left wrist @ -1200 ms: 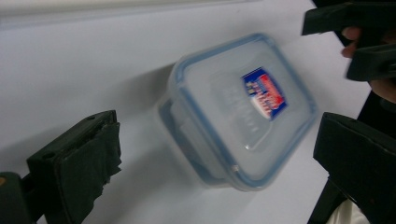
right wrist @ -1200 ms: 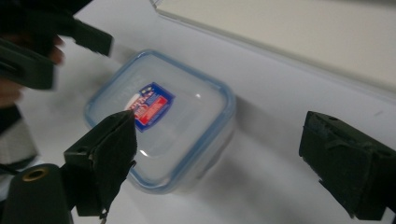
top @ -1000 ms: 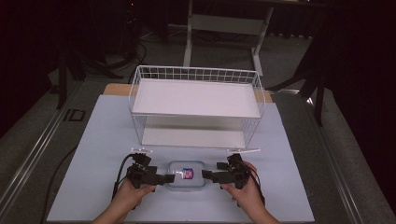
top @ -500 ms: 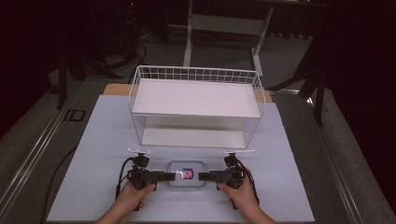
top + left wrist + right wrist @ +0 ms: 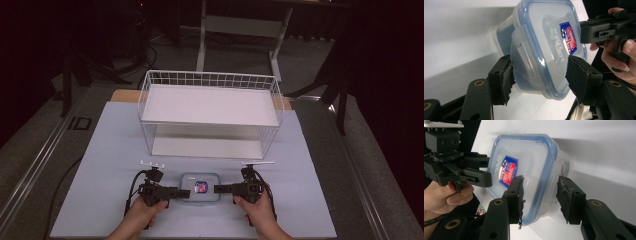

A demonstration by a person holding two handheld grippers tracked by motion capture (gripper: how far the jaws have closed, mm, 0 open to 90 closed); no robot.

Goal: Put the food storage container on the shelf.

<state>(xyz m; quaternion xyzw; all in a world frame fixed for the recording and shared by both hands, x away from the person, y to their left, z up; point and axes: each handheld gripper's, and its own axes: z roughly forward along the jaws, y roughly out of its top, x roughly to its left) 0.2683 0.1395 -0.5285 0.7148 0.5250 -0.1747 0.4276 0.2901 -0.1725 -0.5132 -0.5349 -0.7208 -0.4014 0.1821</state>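
A clear plastic container (image 5: 199, 187) with a blue-rimmed lid and a red-and-blue label lies on the pale blue mat near the front edge. My left gripper (image 5: 184, 192) comes in from its left end, and its jaws have just been closing. In the left gripper view its pads (image 5: 504, 82) press on the container (image 5: 544, 37), one under the rim and one on the lid. My right gripper (image 5: 218, 189) comes in from the right end, its jaws also closing. In the right gripper view they straddle the container (image 5: 529, 155), with a thin gap at the body-side pad (image 5: 566, 200).
A white wire shelf basket (image 5: 210, 80) with two white boards stands at the middle back of the mat (image 5: 115, 150). Dark floor, cables and a desk frame lie beyond the table. A person's hands hold both grippers at the front edge.
Both pairs of jaws have narrowed around the ends of the container, from wide open to close on it. The hands have barely shifted, and the container has stayed where it was.
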